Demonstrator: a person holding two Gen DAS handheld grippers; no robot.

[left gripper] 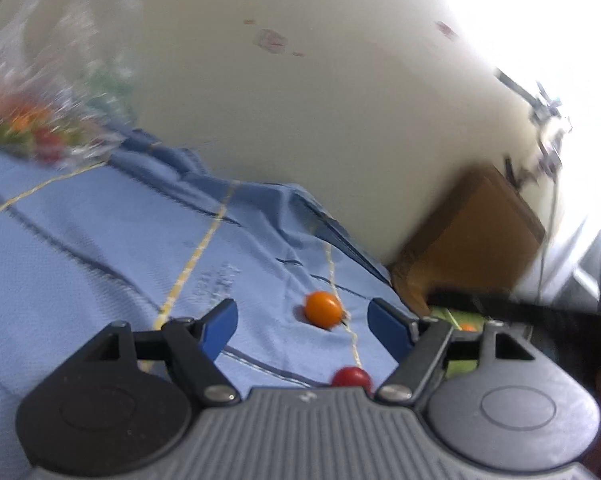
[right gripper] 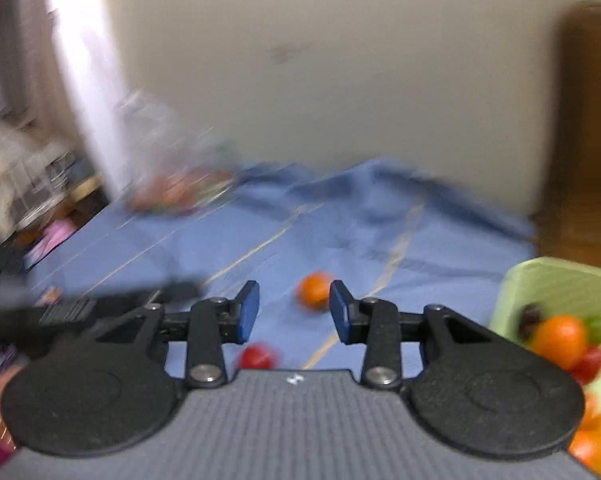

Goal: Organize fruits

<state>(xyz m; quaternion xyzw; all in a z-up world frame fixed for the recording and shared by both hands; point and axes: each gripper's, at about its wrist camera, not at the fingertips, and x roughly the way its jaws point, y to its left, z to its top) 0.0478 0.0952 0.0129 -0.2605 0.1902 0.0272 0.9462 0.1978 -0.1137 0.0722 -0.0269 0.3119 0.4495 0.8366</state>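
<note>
An orange cherry tomato [left gripper: 322, 309] lies on the blue cloth [left gripper: 100, 248], between and just beyond my left gripper's [left gripper: 302, 322] open, empty blue fingers. A red cherry tomato [left gripper: 351, 377] lies close under the gripper body. In the right wrist view the same orange tomato [right gripper: 313, 290] sits just ahead of my right gripper [right gripper: 294, 310], which is open and empty, and the red tomato [right gripper: 256, 356] lies near its base. A green basket [right gripper: 556, 292] at the right holds several orange and red fruits.
A clear plastic container with mixed tomatoes [left gripper: 28, 132] stands at the far left on the cloth; it is blurred in the right wrist view [right gripper: 176, 192]. A cream wall [left gripper: 300, 80] backs the cloth. A brown cardboard box [left gripper: 476, 240] stands at the right.
</note>
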